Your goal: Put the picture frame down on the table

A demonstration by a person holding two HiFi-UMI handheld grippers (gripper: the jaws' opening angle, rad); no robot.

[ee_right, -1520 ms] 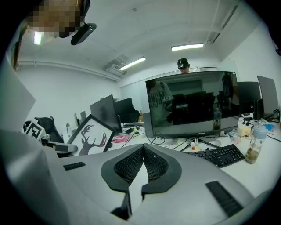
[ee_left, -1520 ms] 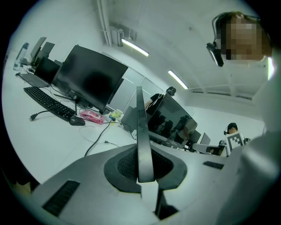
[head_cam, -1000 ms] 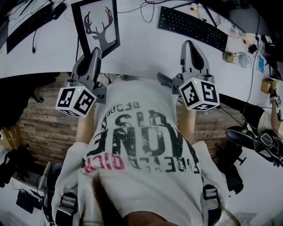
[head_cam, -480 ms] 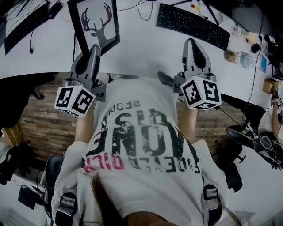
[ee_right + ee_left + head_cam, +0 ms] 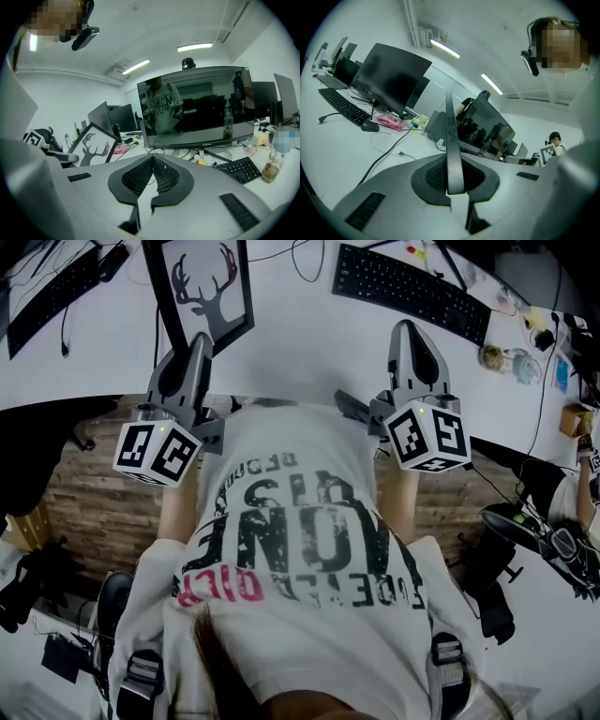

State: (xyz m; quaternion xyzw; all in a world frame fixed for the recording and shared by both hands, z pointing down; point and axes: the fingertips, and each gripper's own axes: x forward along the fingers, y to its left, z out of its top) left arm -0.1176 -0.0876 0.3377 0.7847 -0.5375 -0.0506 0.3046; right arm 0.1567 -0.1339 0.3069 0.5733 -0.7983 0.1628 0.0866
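Gripping picture frame (image 5: 204,292) by near edge, upper left, left gripper (image 5: 200,343) pinches it edge-on. Frame seems propped over table (image 5: 309,343), not laid flat. Right gripper (image 5: 411,334) pressed closed, empty. Lowering and release apparently remain.

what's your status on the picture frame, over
Left gripper shut on picture frame edge. Right gripper shut, empty. Frame tilted up, not yet flat on table. Loose cable on table ahead.
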